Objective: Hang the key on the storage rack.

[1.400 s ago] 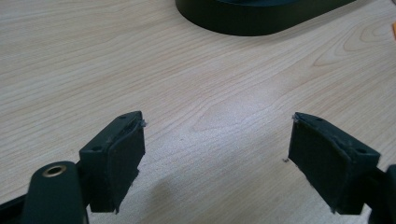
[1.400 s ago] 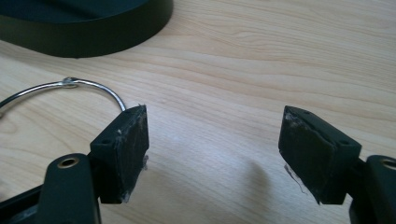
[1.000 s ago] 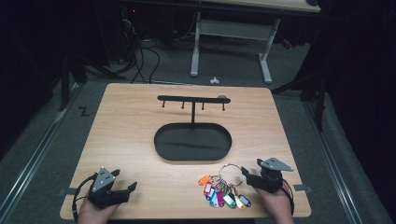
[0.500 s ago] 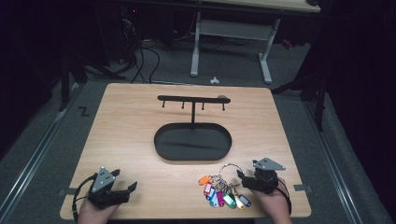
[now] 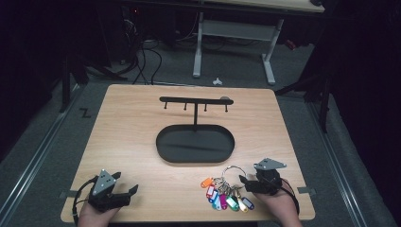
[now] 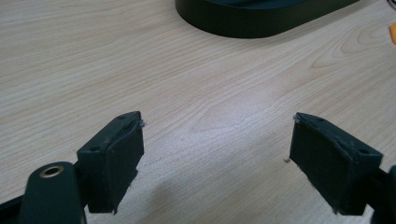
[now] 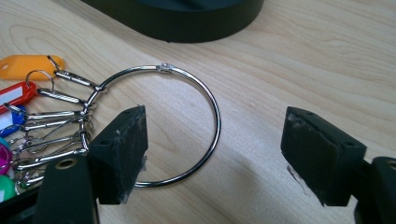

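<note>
While matte rubber fingers (image 7: 121,154) gape, thin steel ring (image 7: 205,95) gleams round.

Both grippers, the left gripper (image 5: 124,194) and the right gripper (image 5: 247,182), are black, with grey three-cornered plates on top and black cables.

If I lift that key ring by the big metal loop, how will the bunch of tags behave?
The tags would probably dangle and swing, since each hangs from the key ring by a loose clip. The thin, smooth wire may slip between the open pads of the right hand-held gripper. The bunch looks light.
</note>
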The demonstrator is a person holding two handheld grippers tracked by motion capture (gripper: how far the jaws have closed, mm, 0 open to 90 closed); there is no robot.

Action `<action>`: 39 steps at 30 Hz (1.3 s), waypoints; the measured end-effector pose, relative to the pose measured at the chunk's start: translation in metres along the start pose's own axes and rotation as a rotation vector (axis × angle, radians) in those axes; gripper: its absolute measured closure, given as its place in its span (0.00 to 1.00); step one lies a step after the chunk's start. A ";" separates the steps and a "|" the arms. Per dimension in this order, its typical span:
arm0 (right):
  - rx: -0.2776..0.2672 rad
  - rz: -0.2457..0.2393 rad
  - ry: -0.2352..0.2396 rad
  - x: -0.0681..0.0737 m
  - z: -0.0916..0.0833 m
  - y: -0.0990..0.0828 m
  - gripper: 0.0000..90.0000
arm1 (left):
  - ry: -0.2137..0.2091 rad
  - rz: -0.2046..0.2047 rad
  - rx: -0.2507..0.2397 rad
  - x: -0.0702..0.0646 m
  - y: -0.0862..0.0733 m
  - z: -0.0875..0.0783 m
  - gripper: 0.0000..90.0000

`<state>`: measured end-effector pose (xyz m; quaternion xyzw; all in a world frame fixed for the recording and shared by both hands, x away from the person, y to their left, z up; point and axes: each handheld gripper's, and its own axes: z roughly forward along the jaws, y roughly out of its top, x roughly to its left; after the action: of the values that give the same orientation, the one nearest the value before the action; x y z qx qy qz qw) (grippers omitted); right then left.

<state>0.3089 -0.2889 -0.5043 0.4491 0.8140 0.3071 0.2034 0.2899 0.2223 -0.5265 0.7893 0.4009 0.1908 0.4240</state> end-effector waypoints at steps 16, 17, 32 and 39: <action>0.229 -0.102 0.043 0.001 0.007 0.019 0.34 | -0.010 0.004 0.001 -0.001 0.000 0.000 0.20; 0.239 -0.115 0.049 0.001 0.008 0.022 0.35 | -0.011 0.004 0.003 -0.001 0.000 0.000 0.20; 0.432 -0.215 0.115 0.003 0.024 0.062 0.60 | -0.015 0.010 0.006 -0.002 0.000 0.001 0.21; 0.496 -0.171 0.106 -0.005 0.042 0.071 0.79 | -0.016 0.006 0.005 -0.001 0.000 0.000 0.21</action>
<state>0.3802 -0.2512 -0.4863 0.3978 0.9090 0.1030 0.0693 0.2894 0.2217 -0.5266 0.7932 0.3954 0.1847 0.4248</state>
